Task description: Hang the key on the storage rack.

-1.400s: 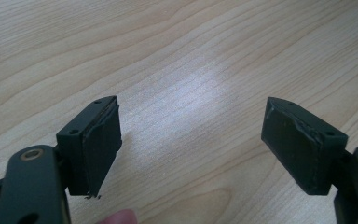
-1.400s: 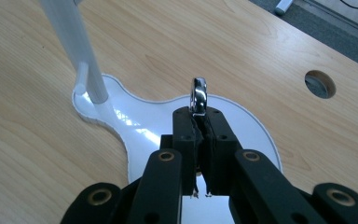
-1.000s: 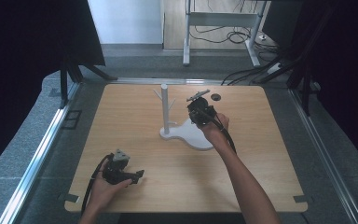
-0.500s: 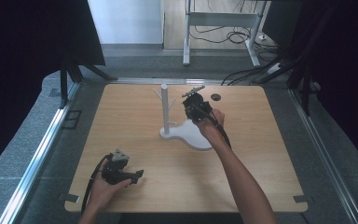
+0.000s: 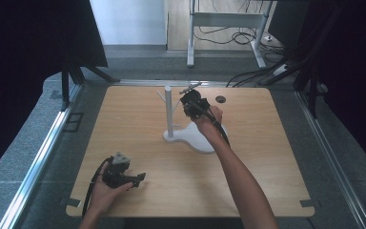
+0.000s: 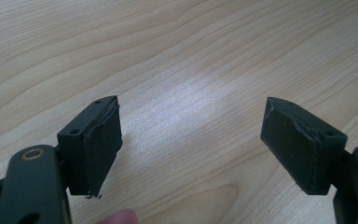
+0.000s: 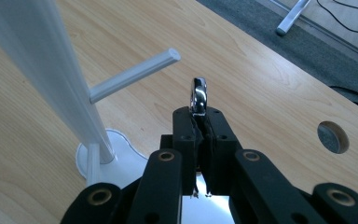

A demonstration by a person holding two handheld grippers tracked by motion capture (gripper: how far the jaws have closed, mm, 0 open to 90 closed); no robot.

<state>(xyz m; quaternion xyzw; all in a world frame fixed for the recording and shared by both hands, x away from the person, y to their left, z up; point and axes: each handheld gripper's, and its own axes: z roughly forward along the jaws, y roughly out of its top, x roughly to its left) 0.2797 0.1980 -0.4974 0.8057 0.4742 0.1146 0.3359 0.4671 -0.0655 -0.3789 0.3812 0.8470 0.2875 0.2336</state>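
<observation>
Right tool (image 7: 199, 122) squeezes a shiny metal ring (image 7: 199, 95) tight between its jaws. It holds the ring up high, close beside the white stand (image 5: 168, 112), just past the tip of the stand's peg (image 7: 135, 75). I think the ring is meant to hang there. Left tool (image 6: 191, 140) sits wide apart and holds nothing, low over the bench (image 5: 267, 167), far from the stand.

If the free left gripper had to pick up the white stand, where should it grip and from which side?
Best guess: the upright pole, below its pegs, approached level from the person's left. The pole is slim enough for the open left gripper, while the base lies flat on the table, leaving no edge to pinch. The right gripper, shut on a shiny metal piece, occupies the other side.
</observation>
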